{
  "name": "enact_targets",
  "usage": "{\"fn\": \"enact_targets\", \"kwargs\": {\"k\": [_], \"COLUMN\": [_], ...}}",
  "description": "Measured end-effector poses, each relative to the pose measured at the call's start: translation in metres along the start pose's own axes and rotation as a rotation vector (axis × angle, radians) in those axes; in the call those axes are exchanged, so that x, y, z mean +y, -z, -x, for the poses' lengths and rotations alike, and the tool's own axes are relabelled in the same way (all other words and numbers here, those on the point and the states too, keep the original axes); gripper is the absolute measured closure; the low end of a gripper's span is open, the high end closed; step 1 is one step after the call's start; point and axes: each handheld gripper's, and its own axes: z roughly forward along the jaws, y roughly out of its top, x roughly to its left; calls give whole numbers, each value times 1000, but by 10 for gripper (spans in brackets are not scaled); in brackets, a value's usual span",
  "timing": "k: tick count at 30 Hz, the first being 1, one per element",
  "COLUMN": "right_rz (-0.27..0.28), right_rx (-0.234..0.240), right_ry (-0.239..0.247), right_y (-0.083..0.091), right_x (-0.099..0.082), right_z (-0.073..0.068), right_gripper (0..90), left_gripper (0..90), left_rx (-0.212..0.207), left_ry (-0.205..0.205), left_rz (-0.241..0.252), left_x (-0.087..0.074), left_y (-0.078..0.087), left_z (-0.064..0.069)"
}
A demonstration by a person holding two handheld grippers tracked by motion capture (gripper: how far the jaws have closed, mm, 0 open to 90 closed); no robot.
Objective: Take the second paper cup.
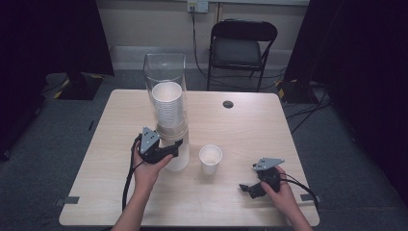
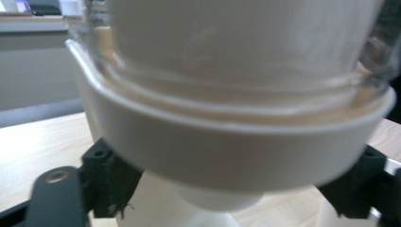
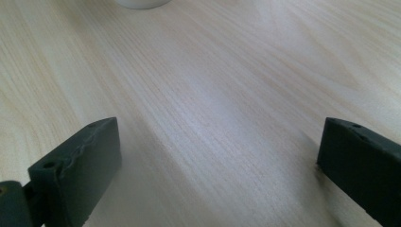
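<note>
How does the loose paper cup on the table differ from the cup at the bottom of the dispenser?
The loose paper cup stands alone and upright on the table; the dispenser cup hangs from the stack in the clear tube. No gripper is at the loose cup, while the left gripper has its open jaws on either side of the dispenser cup. Both are white.

In the left gripper view the cup dispenser [image 2: 236, 156] sits so close that it blurs, its clear tube running off the top edge and its foot off the bottom. Whether the jaws touch its white collar cannot be told. In the right gripper view a paper cup [image 3: 142, 3] is cut by the top edge. From the high view, the left gripper [image 1: 177, 148] partly covers the dispenser's base.
</note>
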Motion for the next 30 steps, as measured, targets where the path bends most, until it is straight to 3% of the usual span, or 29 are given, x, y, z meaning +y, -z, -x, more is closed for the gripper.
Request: {"fn": "enact_targets", "kwargs": {"k": [1, 3, 6, 8, 11, 13, 19, 20, 21, 22, 23, 24, 25, 27, 28, 29, 30], "right_rz": [0, 0, 0, 0, 0, 0, -4, -3, 0, -1, -3, -4, 0, -1, 1, 0, -3], "right_rx": [0, 1, 1, 0, 0, 1, -1, 0, 0, 0, -1, -1, 0, 1, 0, 2, 4], "right_ry": [0, 0, 0, 0, 0, 0, -5, -4, 0, -1, -4, -5, 0, 1, 5, 2, -2], "right_y": [0, 0, 0, 0, 0, 0, 0, 0, 0, 0, 0, 0, 0, 0, 0, 1, 1], "right_x": [0, 0, 0, 0, 0, 0, 0, 0, 0, 0, 0, 0, 0, 0, 0, -1, -1], "right_z": [0, 0, 0, 0, 0, 0, 0, 0, 0, 0, 0, 0, 0, 0, 0, 0, 0], "right_gripper": [0, 0, 0, 0, 0, 0, 0, 0, 0, 0, 0, 0, 0, 0, 0, 0, 0], "left_gripper": [172, 173, 193, 312, 322, 327, 335, 335, 336, 337, 338, 348, 368, 373, 369, 369, 367], "left_rx": [-5, -14, 11, 31, 33, 35, 45, 42, 44, 45, 52, 48, 43, 36, 37, 28, 25], "left_ry": [-15, -5, -12, -28, -22, -5, -13, 10, -18, -17, -19, 10, -16, 17, -6, 29, 28], "left_rz": [2, 1, -7, -20, -50, -42, -57, -55, -84, -75, -90, -167, -275, -434, -384, -352, -341], "left_x": [1, 1, 2, 2, 5, 4, 4, 3, 1, -1, -2, -7, -20, -54, -66, -69, -68], "left_y": [-1, -4, -6, -4, -3, -4, -3, -3, -4, -5, -5, -9, -11, -16, -13, -11, -10], "left_z": [1, 3, 5, 2, 3, 5, 6, 7, 6, 5, 6, 9, 6, 7, 8, 9, 10]}}
